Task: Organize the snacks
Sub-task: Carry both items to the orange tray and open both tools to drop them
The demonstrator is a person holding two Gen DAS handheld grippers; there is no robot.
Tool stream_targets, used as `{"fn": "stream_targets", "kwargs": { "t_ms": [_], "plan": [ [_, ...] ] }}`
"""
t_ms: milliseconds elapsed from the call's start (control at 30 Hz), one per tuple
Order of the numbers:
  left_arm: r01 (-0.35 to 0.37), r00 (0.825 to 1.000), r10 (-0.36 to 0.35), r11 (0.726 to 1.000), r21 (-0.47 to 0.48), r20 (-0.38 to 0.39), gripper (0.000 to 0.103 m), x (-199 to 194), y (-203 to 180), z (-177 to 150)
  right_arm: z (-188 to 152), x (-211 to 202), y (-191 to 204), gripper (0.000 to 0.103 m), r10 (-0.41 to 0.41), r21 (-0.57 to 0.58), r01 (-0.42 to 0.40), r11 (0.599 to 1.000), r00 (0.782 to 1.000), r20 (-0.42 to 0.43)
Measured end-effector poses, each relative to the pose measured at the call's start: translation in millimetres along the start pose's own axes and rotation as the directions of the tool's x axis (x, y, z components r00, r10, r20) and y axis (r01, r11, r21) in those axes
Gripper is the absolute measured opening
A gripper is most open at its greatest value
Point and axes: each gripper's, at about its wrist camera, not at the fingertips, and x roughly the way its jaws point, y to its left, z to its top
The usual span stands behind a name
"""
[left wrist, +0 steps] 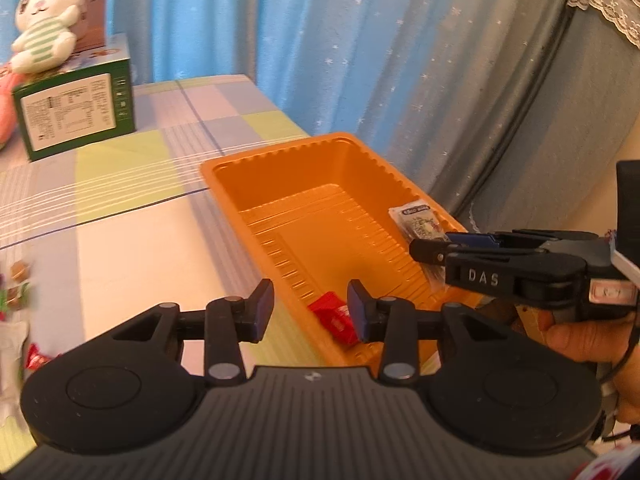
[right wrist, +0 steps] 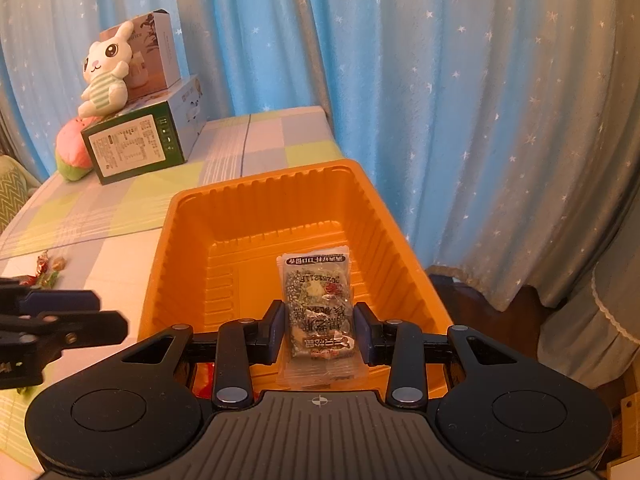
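**Two snacks over the orange tray, one not yet let go**

The right gripper point(right wrist: 319, 332) pinches a clear packet of greenish snack point(right wrist: 318, 304) by its sides, hanging over the near right part of the orange tray point(right wrist: 256, 208). The left gripper point(left wrist: 311, 314) stands spread with nothing between its pads; a red wrapped sweet point(left wrist: 334, 316) lies on the tray floor just beyond it, at the near end.

What could go wrong, as I judge it: the packet is slippery film held only by its edges, so it may twist or slide out askew and land against the tray wall or on the rim instead of flat inside. The two grippers are also close together over the tray's near end, and a careless pull back could knock one against the other or nudge the light tray along the checked worktop point(left wrist: 132, 216). More sweets point(right wrist: 50, 266) wait on the worktop to the left, near its edge, where a sweeping arm might brush them off.

The left wrist view shows the red sweet clearly and the right gripper side-on, with a hand point(left wrist: 580, 340) behind it. The right wrist view shows the packet's printed face and the grip on it, while the red sweet is nearly hidden below its own fingers.
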Motion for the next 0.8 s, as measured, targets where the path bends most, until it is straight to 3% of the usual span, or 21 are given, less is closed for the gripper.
{"fn": "stream_targets", "kwargs": {
  "t_ms": [67,200,467,800],
  "plan": [
    [-0.007,1.000,0.007,1.000,-0.004,0.000,0.046,-6.3,3.3,-3.5,0.2,0.4,1.2,0.038,0.017,0.005,-0.017,1.000,1.000,0.004],
    [-0.025,1.000,0.025,1.000,-0.012,0.015,0.051,-24.4,9.6,-12.8,1.7,-9.3,4.4,0.058,0.018,0.022,-0.018,1.000,0.999,0.028],
    [-0.059,0.997,0.062,0.997,-0.053,0.044,0.056,-71.1,22.7,-32.1,2.3,-51.2,22.9,0.060,0.039,0.059,-0.042,0.997,0.998,0.055],
    [-0.158,0.985,0.166,0.980,-0.123,0.055,0.066,-144.7,65.3,-75.9,-20.2,-99.0,95.7,0.061,0.126,0.014,-0.128,0.992,0.988,0.092]
  ]
}}
